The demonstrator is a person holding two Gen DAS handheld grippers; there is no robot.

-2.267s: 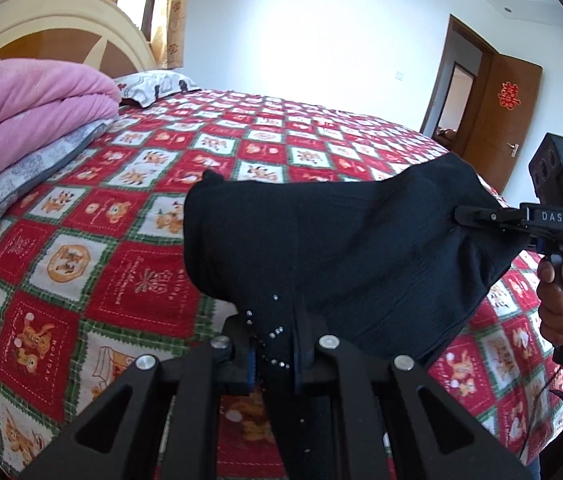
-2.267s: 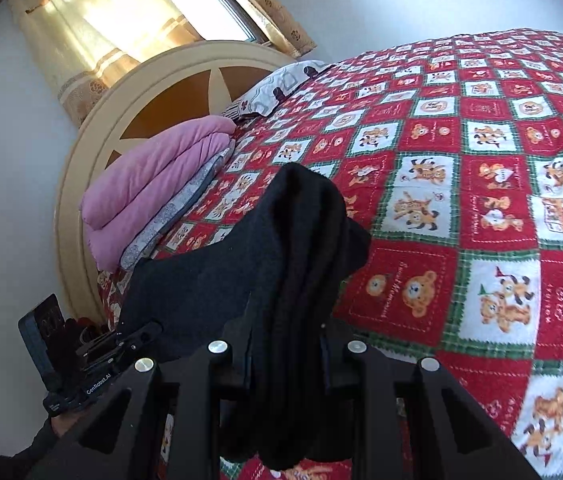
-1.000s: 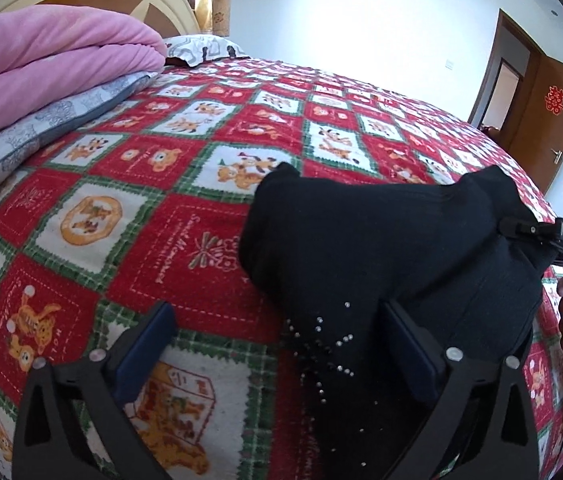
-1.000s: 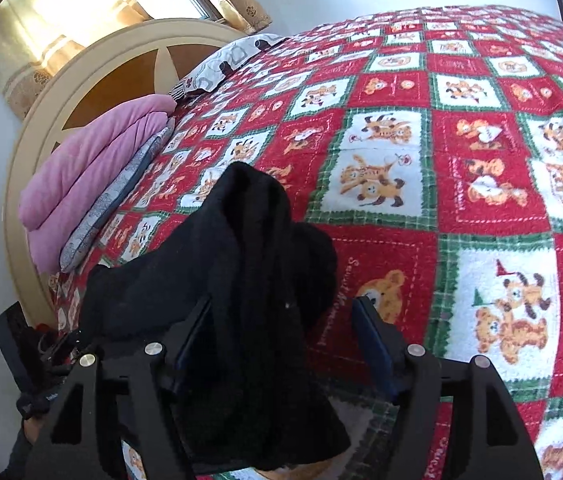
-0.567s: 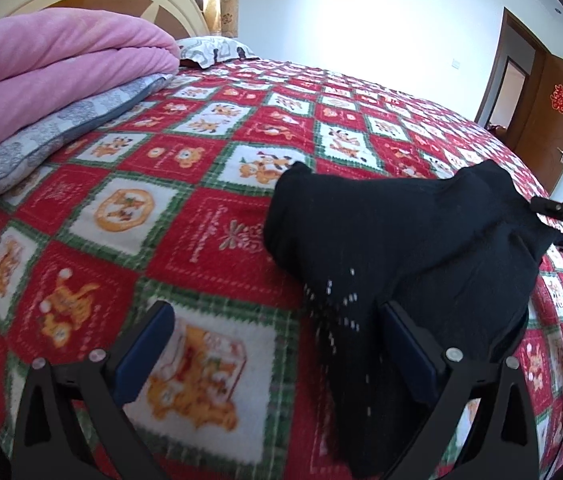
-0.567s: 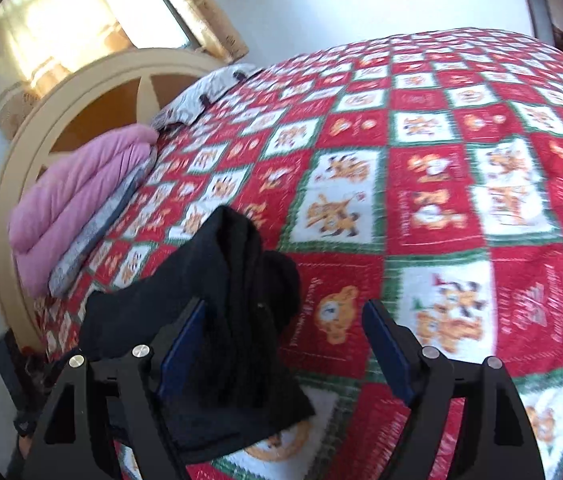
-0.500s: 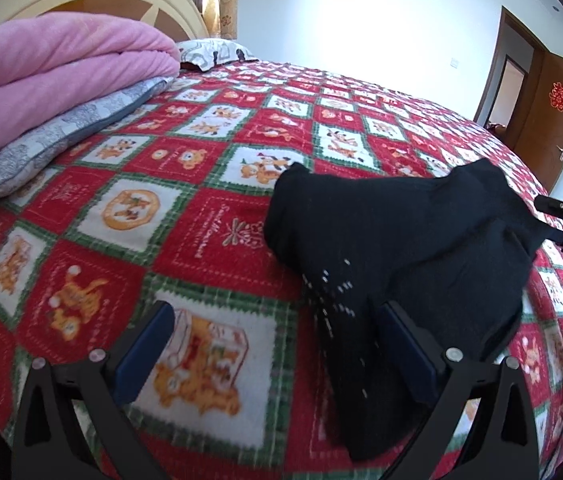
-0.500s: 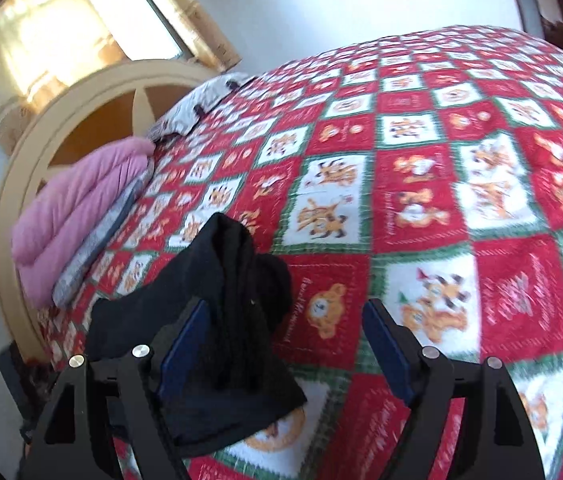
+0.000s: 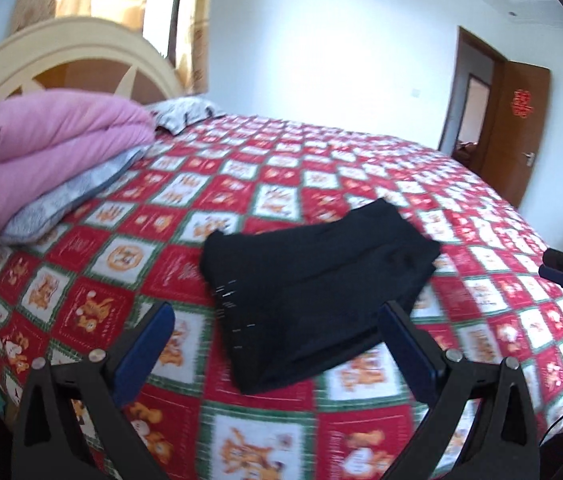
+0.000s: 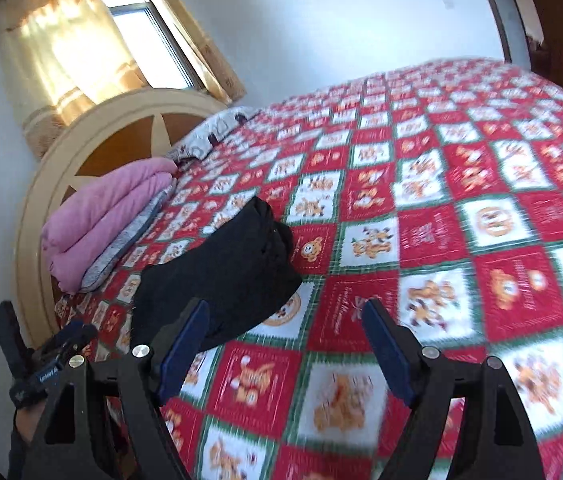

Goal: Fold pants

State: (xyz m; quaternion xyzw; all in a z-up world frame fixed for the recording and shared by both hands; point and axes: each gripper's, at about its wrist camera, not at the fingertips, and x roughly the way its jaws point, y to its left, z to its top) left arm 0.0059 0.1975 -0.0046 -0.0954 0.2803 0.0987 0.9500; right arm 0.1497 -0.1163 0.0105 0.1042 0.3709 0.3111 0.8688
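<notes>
Pants: black, folded into a compact, roughly rectangular bundle of several layers; a row of small pale studs shows along the edge at 8 o'clock.
Pants position: flat on the bed, near its front edge, well apart from the pink quilt at 10 o'clock.
Left claw: jaws spread wide, pads clear of the fabric; the bundle shows between them in the picture but lies beyond the tips.
Right claw: jaws spread wide, nothing pressed between the pads; the pants lie at 11 o'clock of the left pad. Its jaws have just been opening, with no cloth between them.
Bed cover: red, white and green squares with bear prints.
Headboard: cream and brown, behind the quilt.
Change, pants: earlier they hung raised and draped from both claws; now they lie released on the bed.
Change, claws: both were clamped on the cloth; now both stand back from it and higher.
Change, view: the bundle appears smaller and farther off in both views.
</notes>
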